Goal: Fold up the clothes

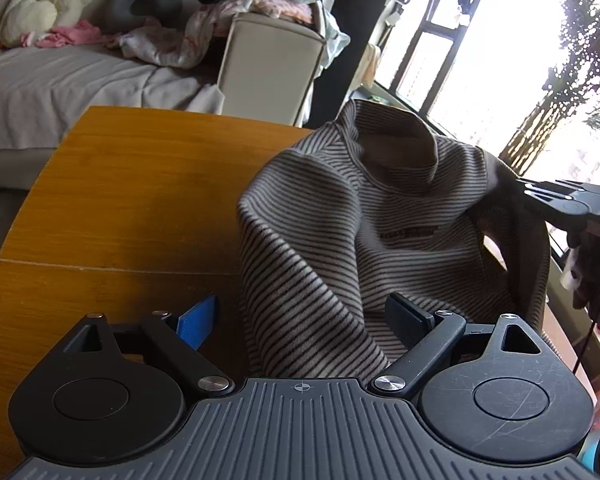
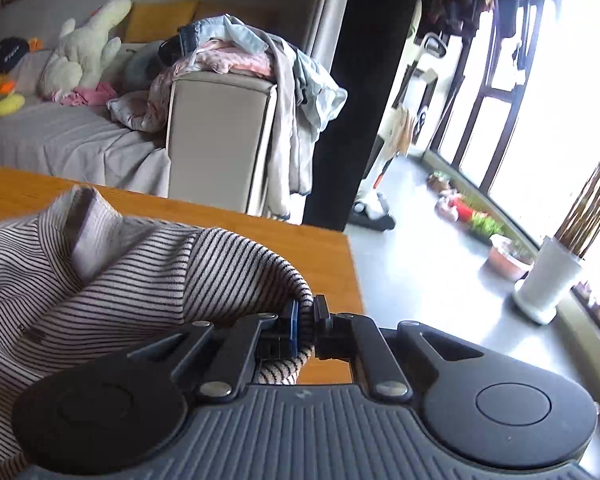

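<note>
The right gripper (image 2: 305,322) has its two fingers pressed together on a rolled edge of the one striped garment (image 2: 112,268), the cloth pinched between a blue pad and a black one. The left gripper (image 1: 304,316) stands spread wide, one blue-padded finger to the left and one black finger to the right, with a fold of the same garment rising between them; neither pad presses on it. That single brown-and-grey striped top (image 1: 360,208) lies heaped on the right part of the wooden table (image 1: 120,184), its high collar upright toward the window and a small dark label on its chest. From the left wrist view the right gripper (image 1: 540,196) shows at the garment's far right edge. Beyond the table stands one sofa (image 2: 220,136) with a grey cover, its armrest piled with several loose clothes (image 2: 260,60). One cream plush toy (image 2: 88,48) sits on the seat. On the floor by the window stand one white pot (image 2: 548,280) of tall stalks and a few smaller plant pots (image 2: 508,260).
</note>
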`<state>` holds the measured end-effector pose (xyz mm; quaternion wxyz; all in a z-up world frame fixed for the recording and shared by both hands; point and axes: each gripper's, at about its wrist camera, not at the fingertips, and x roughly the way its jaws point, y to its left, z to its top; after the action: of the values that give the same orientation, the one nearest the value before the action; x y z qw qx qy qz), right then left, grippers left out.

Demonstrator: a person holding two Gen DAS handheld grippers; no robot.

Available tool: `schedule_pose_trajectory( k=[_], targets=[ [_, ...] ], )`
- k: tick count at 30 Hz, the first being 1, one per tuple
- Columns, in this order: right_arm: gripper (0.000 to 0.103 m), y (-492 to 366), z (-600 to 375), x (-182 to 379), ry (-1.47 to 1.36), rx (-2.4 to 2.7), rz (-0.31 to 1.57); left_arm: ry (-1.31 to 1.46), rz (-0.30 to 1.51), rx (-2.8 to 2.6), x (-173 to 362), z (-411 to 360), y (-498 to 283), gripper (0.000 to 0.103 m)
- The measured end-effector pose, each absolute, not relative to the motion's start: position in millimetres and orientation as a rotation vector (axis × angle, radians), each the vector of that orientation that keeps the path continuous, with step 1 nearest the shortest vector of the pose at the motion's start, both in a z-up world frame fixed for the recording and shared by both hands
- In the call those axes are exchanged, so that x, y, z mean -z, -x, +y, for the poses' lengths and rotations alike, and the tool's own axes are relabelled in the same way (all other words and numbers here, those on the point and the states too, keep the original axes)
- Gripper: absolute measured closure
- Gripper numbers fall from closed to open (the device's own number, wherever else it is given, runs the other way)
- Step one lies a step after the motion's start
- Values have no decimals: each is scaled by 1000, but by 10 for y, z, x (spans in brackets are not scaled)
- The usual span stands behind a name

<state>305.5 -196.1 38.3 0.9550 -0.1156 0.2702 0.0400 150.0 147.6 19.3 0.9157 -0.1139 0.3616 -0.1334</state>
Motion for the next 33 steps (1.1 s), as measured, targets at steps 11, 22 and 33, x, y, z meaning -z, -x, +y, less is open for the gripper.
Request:
schedule_pose_trajectory(
  k=[11, 22, 33],
  targets=[
    [95, -3082, -2031, -160, 240, -83, 527, 66, 676, 209, -430, 1364, -1865, 85],
    [63, -2967, -2060, -511, 262, -112, 485, -54, 631, -139, -543, 1979, -2581, 91],
    [34, -1494, -1833, -618, 261, -530, 551, 44, 452, 241, -624, 1100, -1575, 9]
  ],
)
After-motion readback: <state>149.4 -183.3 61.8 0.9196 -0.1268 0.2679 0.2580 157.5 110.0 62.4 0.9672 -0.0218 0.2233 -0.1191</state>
